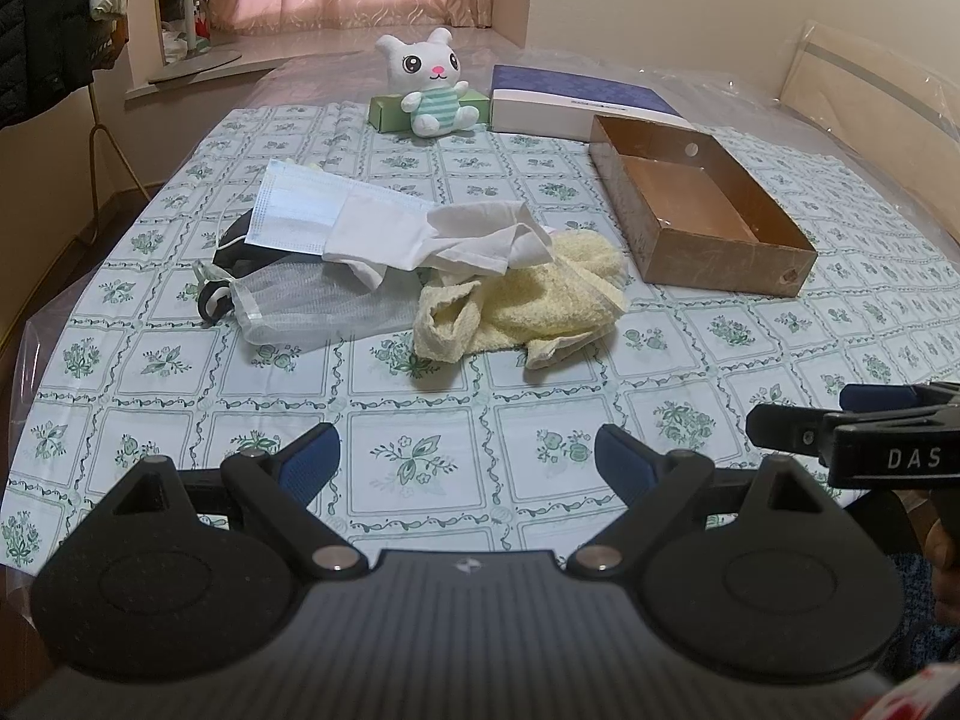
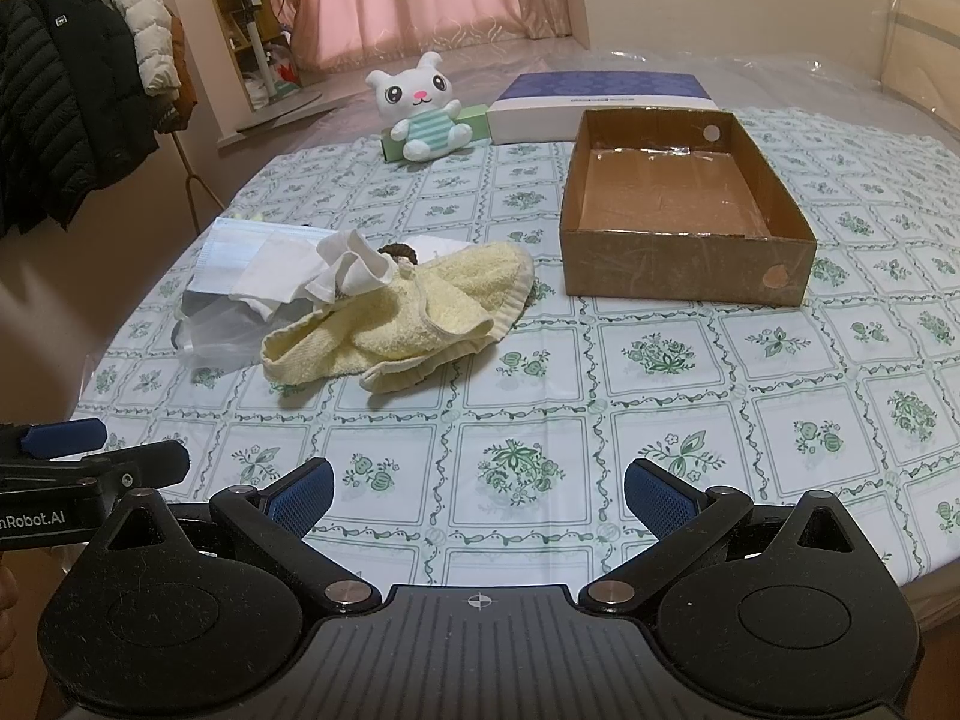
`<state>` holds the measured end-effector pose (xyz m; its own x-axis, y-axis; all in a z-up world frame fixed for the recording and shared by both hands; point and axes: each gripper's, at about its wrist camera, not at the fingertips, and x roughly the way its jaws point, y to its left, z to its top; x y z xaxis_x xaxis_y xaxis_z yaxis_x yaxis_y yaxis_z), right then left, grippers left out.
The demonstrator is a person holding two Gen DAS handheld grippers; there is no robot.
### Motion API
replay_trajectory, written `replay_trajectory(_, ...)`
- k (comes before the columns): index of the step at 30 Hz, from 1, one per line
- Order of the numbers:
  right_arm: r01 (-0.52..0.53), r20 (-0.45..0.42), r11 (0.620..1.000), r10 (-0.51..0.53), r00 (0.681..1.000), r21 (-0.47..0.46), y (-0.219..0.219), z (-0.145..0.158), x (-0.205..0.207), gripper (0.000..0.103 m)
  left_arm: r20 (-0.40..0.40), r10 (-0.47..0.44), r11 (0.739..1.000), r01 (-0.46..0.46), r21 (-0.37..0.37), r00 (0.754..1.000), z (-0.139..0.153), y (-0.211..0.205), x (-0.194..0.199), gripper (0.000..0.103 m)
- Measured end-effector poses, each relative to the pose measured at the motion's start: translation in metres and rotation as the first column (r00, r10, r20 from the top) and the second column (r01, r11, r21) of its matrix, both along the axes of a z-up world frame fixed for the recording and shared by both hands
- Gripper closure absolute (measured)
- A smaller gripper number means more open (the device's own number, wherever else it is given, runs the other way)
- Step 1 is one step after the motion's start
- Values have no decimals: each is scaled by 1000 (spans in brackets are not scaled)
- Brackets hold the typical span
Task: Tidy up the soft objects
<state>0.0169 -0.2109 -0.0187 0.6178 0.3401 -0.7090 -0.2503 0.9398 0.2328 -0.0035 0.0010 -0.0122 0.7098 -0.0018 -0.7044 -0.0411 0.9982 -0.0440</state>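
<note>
1. Your left claw (image 1: 467,462) hangs above the tablecloth (image 1: 420,396) with its jaws spread wide and nothing between the blue pads.
2. Your right claw (image 2: 479,489) is in the same condition: jaws wide apart, holding nothing, above the near part of the cloth.
3. The two claws sit side by side. In the left wrist view, the right claw enters at the right edge; in the right wrist view, the left claw enters at the left edge.
4. The pile of soft items lies ahead of both claws, well apart from the fingertips. It is straight ahead and slightly left of your left claw, and ahead-left of your right claw.
5. The yellow towel (image 1: 528,306) forms the side of the pile nearest the claws, crumpled.
6. A white cloth (image 1: 432,240) lies partly over the towel's far edge. A face mask (image 1: 300,210) lies beyond it to the left. A mesh pouch (image 1: 312,306) lies at the near left of the pile.
7. The cardboard box (image 2: 684,264) stands open-topped ahead and to the right of both claws, beside the pile but not touching it.
8. The plush rabbit (image 1: 429,81) sits upright at the far end, against a green carton (image 1: 390,111). A blue-and-white box (image 1: 576,99) lies to its right, behind the cardboard box.
</note>
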Motion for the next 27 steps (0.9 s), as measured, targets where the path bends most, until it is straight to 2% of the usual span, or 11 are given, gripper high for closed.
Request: replay_trajectory(27,-1,-3,1000,1,1000,2,1,-3,3,0,-10,4,1000,-4,-2,1000,-5,8,4,12)
